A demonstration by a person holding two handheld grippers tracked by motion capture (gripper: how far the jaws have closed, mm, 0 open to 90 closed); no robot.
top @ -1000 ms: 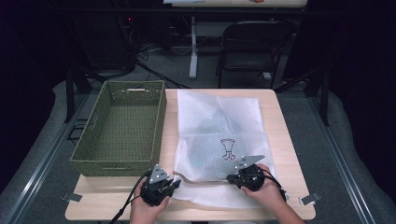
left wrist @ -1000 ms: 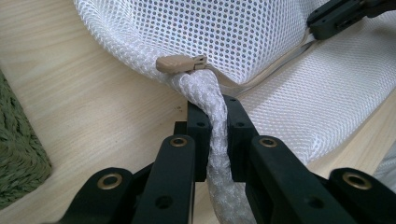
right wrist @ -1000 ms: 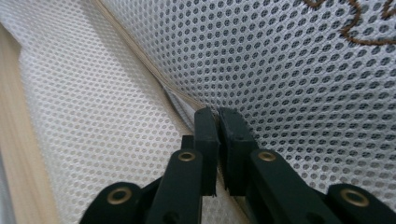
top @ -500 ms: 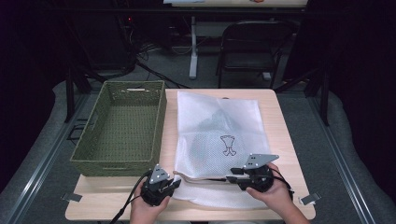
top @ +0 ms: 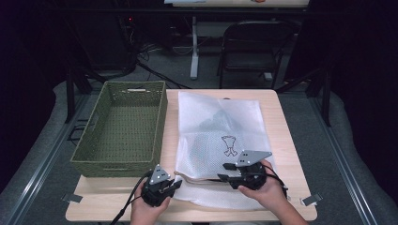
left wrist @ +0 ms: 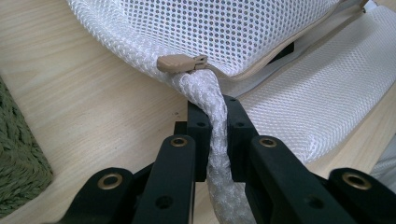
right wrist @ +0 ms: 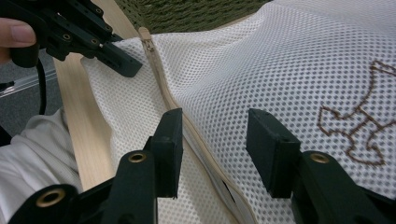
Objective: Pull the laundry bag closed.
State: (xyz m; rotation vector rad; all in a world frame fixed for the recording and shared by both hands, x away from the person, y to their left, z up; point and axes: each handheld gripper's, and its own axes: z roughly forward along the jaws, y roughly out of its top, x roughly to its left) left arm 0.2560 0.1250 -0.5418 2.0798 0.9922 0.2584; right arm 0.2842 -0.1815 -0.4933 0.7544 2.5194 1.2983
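Left gripper [left wrist: 212, 135] pinches the mesh bag [top: 218, 126] at the desk's near edge, anchoring the zip [right wrist: 161, 86]; right gripper [right wrist: 217, 140], jaws just opening, holds nothing.

White mesh laundry bag [top: 218, 136] lying flat, its near edge lifted

Its bunched corner [left wrist: 211, 116] sits pinched in the left gripper [top: 174, 183]; the tan zipper [right wrist: 170, 100], partly open, runs beneath the right gripper [right wrist: 212, 140], a brown embroidered emblem [top: 229, 145] just beyond.

left gripper [top: 174, 183] clamped tight, right gripper [top: 224, 171] with jaws just opened, both low and near each other.
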